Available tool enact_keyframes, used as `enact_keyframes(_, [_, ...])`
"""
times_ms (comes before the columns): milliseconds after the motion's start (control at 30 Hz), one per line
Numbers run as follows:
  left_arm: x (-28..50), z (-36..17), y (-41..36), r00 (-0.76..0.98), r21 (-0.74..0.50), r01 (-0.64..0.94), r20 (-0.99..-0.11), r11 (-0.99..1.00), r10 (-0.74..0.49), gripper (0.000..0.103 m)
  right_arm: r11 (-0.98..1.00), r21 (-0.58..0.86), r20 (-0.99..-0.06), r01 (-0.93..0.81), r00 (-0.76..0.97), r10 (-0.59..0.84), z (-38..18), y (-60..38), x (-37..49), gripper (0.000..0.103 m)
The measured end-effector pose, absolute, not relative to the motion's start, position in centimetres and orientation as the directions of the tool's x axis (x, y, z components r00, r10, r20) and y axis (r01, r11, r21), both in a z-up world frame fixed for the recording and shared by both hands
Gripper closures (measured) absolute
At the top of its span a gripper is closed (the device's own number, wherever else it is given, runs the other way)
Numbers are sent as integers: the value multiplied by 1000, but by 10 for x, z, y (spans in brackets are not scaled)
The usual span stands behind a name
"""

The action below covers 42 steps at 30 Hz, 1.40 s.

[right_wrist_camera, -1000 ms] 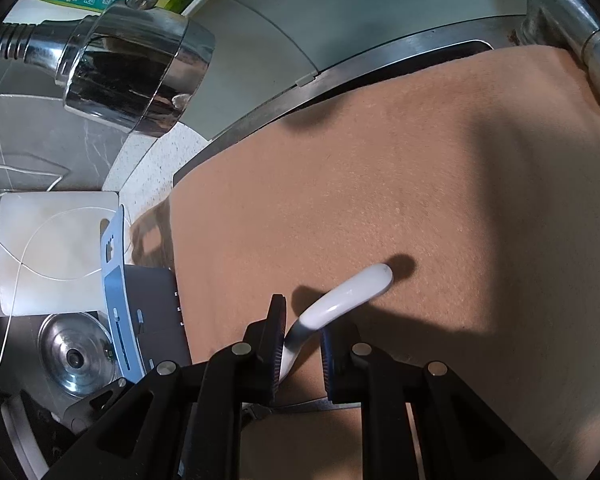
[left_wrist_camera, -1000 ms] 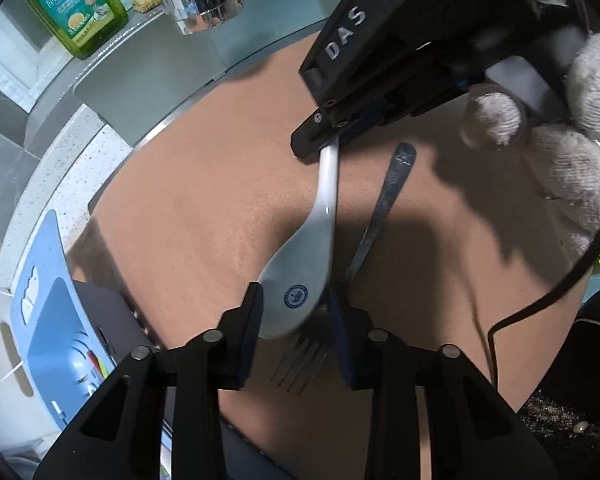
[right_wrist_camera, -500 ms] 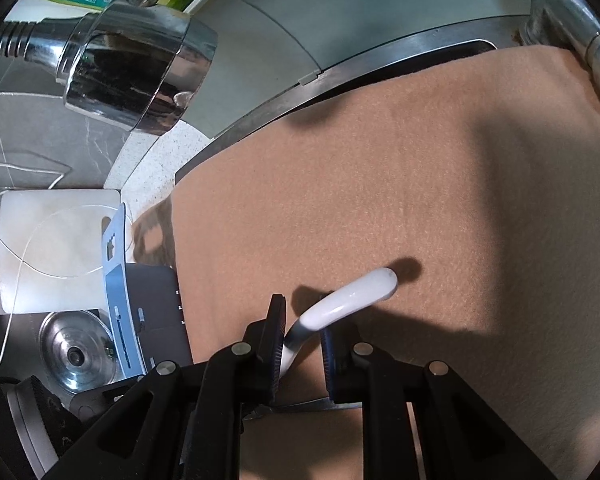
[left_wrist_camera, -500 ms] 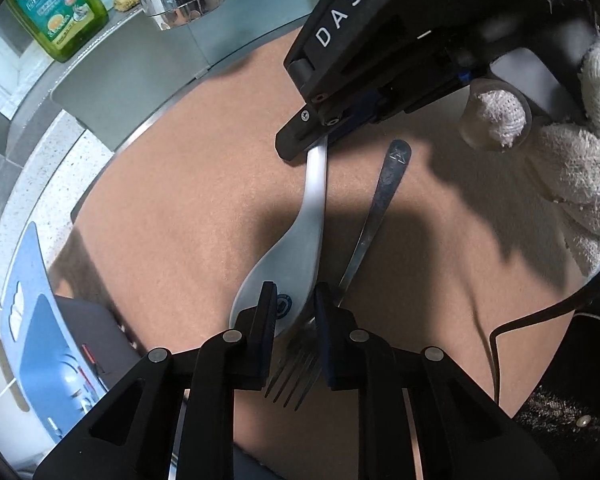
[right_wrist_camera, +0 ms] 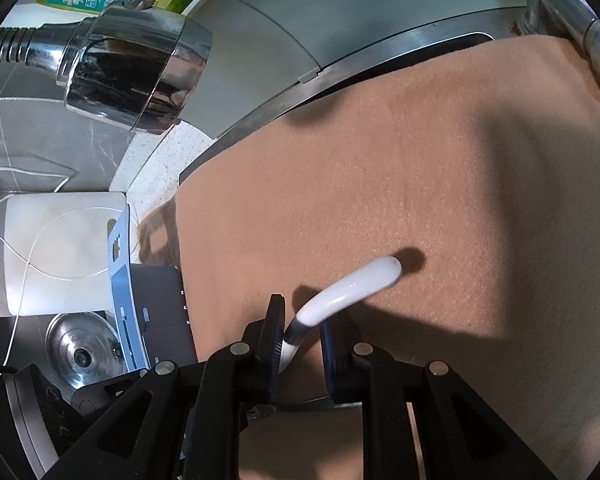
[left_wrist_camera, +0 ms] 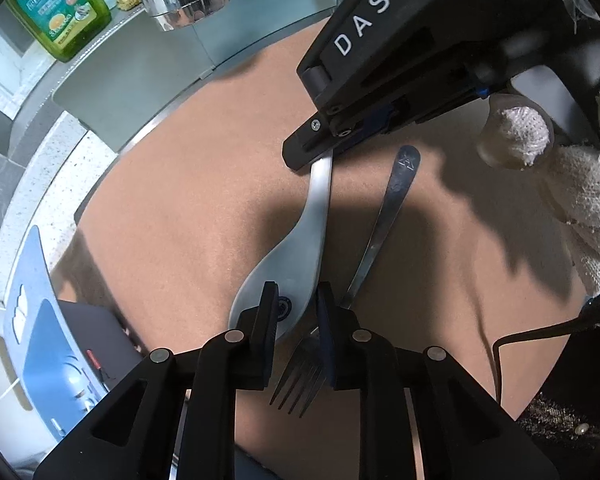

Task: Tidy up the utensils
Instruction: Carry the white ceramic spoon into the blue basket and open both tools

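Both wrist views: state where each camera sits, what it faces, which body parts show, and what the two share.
Left wrist: sits on the left hand-held gripper, facing steeply down at the tan cloth; its narrowed jaws straddle the white spoon's bowl, above the fork. The right hand-held gripper and a gloved hand show.
Right wrist: sits on the right hand-held gripper, facing down across the cloth, clamping the spoon's handle. No hand shows.
Shared: spoon, cloth, faucet head, green bottle.
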State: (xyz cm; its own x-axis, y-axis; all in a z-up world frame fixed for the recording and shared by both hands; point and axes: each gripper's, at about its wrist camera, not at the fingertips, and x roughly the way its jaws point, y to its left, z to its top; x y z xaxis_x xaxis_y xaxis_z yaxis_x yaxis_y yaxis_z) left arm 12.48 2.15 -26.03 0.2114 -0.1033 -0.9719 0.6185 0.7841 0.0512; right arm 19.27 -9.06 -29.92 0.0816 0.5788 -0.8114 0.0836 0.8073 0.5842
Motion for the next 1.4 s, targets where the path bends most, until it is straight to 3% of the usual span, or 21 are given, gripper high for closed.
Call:
enact_keyframes(300, [110,-254,18,228,42,625,-965,779,-131,93,775,626,-779,85,104,618,-286,-88,189,95])
enact_keyframes(733, [82,-208,50,326,65,584,-932,809,-160,94,731,682,-727,25,131,674,-240,-59,176,96])
enact_keyframes(1400, [16,-201,184,394,21,326,-912,945,-116,94,716,652,-743,-249,-23,668,-223,117,137,96])
